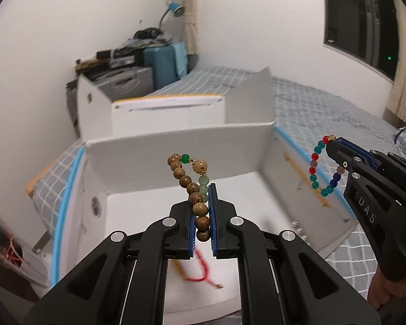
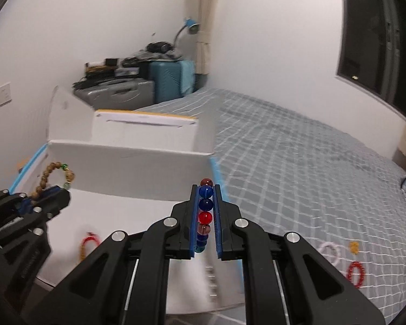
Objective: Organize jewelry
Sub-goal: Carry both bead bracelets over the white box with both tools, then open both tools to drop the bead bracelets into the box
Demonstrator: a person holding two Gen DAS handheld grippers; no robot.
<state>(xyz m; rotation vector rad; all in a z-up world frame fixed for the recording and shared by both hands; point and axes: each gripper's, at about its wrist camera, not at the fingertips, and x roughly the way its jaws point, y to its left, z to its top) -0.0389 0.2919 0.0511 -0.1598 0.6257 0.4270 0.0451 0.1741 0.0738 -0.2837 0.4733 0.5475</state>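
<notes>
My left gripper (image 1: pixel 202 211) is shut on a wooden bead bracelet (image 1: pixel 188 181) with green beads, held above the open white box (image 1: pixel 176 159). It also shows in the right wrist view (image 2: pixel 54 189) with the wooden bracelet (image 2: pixel 47 176). My right gripper (image 2: pixel 205 208) is shut on a colourful glass bead bracelet (image 2: pixel 205 216), over the box's right edge. In the left wrist view the right gripper (image 1: pixel 335 146) holds the colourful bracelet (image 1: pixel 315 168) hanging as a loop. A red bracelet (image 1: pixel 200 270) lies on the box floor.
A red bracelet (image 2: pixel 355 273), a white bracelet (image 2: pixel 330 252) and a small orange item (image 2: pixel 353 247) lie on the checked bedspread (image 2: pixel 297 176) to the right. The box's raised flaps (image 1: pixel 249 97) stand behind. Suitcases (image 2: pixel 170 81) stand by the far wall.
</notes>
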